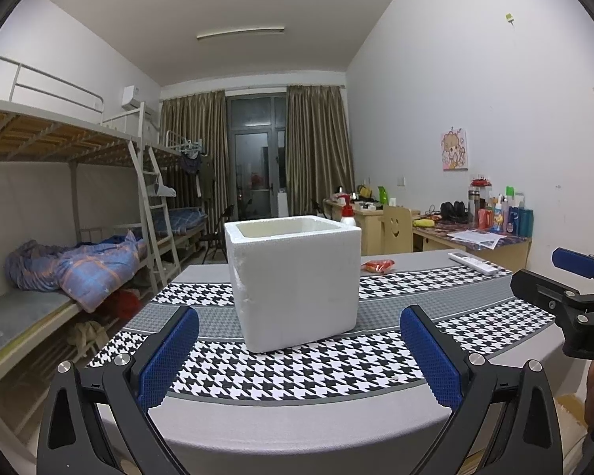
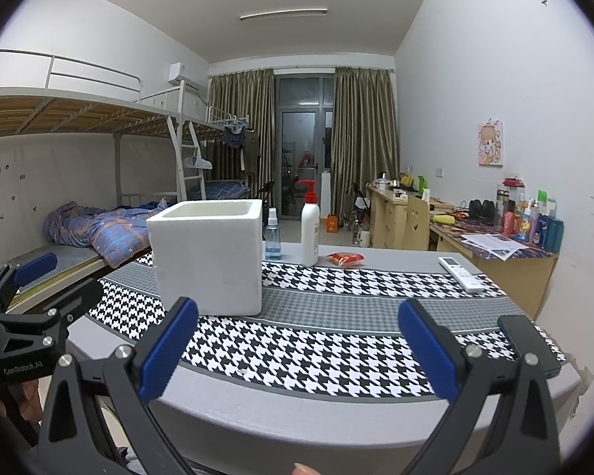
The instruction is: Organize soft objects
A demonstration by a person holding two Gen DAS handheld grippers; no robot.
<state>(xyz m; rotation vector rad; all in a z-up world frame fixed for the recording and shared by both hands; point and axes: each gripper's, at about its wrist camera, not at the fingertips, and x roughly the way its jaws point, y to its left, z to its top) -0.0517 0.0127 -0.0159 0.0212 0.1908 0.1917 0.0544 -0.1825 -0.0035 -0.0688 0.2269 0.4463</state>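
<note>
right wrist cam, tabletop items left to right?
White foam box → small blue spray bottle → white pump bottle with red top → red snack packet → white remote control.

Table [image 2: 336,415] bears houndstooth cloth [image 2: 316,340], foam box [image 2: 210,257], bottles, remote [image 2: 461,273].

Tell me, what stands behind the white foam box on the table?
From the right wrist view, a small clear spray bottle and a white pump bottle stand behind the foam box. From the left wrist view, the box hides the spray bottle and most of the pump bottle.
</note>
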